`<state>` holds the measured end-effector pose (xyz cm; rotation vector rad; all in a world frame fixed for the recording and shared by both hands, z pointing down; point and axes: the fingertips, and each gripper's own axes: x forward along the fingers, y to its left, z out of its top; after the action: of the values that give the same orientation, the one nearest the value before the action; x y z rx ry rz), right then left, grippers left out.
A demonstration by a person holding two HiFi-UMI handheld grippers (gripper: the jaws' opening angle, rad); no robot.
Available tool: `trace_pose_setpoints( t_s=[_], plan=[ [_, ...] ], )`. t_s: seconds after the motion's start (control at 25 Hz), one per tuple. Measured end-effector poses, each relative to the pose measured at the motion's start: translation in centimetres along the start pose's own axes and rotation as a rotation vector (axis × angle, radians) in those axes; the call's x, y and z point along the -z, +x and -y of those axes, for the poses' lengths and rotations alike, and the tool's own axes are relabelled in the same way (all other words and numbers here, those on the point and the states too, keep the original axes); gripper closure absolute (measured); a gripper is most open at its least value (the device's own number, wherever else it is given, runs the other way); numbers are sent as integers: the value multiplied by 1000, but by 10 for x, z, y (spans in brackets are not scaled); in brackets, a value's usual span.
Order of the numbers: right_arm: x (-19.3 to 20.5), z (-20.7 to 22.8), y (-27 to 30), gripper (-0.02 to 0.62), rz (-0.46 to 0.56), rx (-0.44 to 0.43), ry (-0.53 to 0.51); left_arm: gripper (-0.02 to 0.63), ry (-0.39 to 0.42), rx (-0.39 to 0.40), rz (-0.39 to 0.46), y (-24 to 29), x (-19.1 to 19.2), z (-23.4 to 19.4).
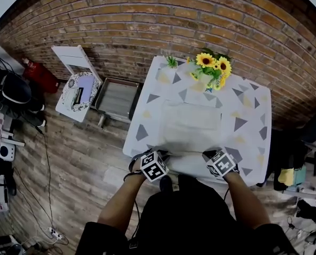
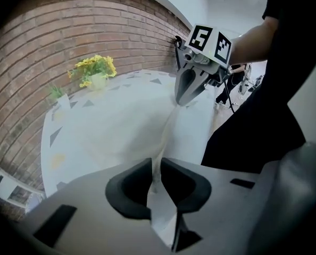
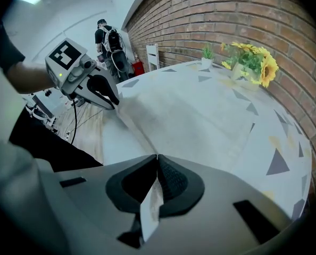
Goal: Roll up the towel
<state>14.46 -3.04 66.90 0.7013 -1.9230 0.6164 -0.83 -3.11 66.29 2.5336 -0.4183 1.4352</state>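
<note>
Grasp step: L gripper (image 2: pixel 157 169) & R gripper (image 3: pixel 155 170) both clamped on near-edge corners of thin white cloth towel (image 1: pixel 192 126), lying flat on triangle-print tabletop (image 1: pixel 249 122). Next, prob: curl edge fwd evenly, both sides together.

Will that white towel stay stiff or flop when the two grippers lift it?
Probably floppy: the towel creases and drapes between the left gripper and right gripper. Likely light: two small edge pinches hold it.
</note>
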Motion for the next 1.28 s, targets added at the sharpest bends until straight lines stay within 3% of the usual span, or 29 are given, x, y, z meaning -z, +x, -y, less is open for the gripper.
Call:
trace_pose_setpoints(
  t_s=[0.36, 0.56, 0.68, 0.84, 1.08, 1.16, 1.28],
  plan=[
    [-6, 3, 6, 566, -35, -40, -25, 569, 9, 19, 15, -11, -8, -23],
    [-6, -6, 12, 561, -59, -93, -53, 574, 31, 210, 1, -28, -14, -9],
    [-7, -6, 14, 561, -56, -101, -47, 575, 49, 252, -34, -30, -10, -11],
    [-9, -3, 12, 538, -51, -102, -40, 574, 72, 208, -107, -21, -1, -23],
    [-10, 0, 6, 534, -26, -114, -30, 566, 46, 110, -116, -6, 3, -39],
    [-9, 0, 6, 541, -21, -128, -28, 532, 24, 92, -126, -3, 8, -43],
    [-8, 0, 9, 544, -25, -130, -33, 426, 1, 57, -146, 0, 15, -46]
  ],
)
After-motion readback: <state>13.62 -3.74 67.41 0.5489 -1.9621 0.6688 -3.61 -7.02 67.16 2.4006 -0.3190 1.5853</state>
